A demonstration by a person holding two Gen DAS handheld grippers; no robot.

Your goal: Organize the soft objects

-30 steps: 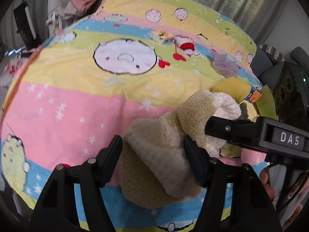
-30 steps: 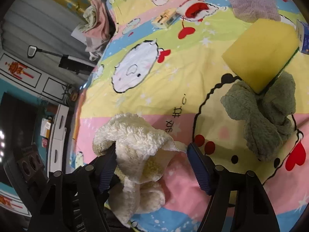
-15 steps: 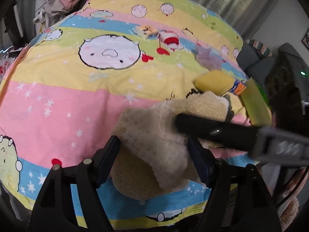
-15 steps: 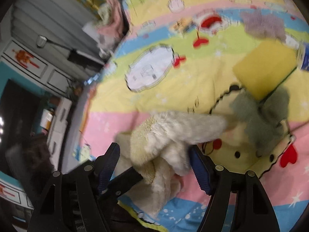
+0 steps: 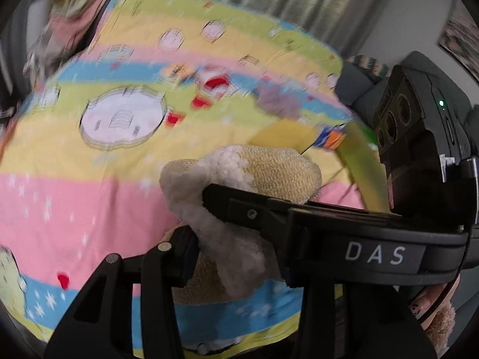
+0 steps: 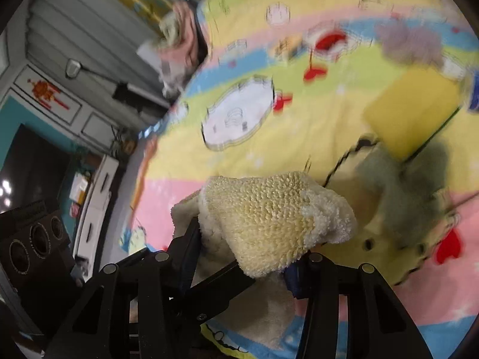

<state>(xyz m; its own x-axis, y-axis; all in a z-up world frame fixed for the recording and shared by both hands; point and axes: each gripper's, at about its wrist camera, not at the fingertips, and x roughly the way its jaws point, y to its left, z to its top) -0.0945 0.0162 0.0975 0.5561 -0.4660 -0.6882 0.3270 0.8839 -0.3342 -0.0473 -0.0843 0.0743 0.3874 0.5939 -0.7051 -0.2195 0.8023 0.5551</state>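
Left wrist view: the left gripper [image 5: 236, 252], its jaws just closing, pinches the cream towel [image 5: 239, 197] above the striped blanket [image 5: 74, 185]; the right gripper's finger [image 5: 254, 206] crosses it.

Right wrist view: the right gripper [image 6: 242, 257], jaws also closing, clamps the towel's [image 6: 269, 218] bunched fold, near a yellow sponge [image 6: 410, 110] and green cloth [image 6: 410, 197].

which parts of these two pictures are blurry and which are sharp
Left wrist view: the striped bedsheet and far clutter are smeared by motion, while the cream fleece cloth and both grippers stay sharp. Right wrist view: the yellow sponge and grey-green cloth are streaked, the cream cloth crisp. Both views bend toward dark round edges.
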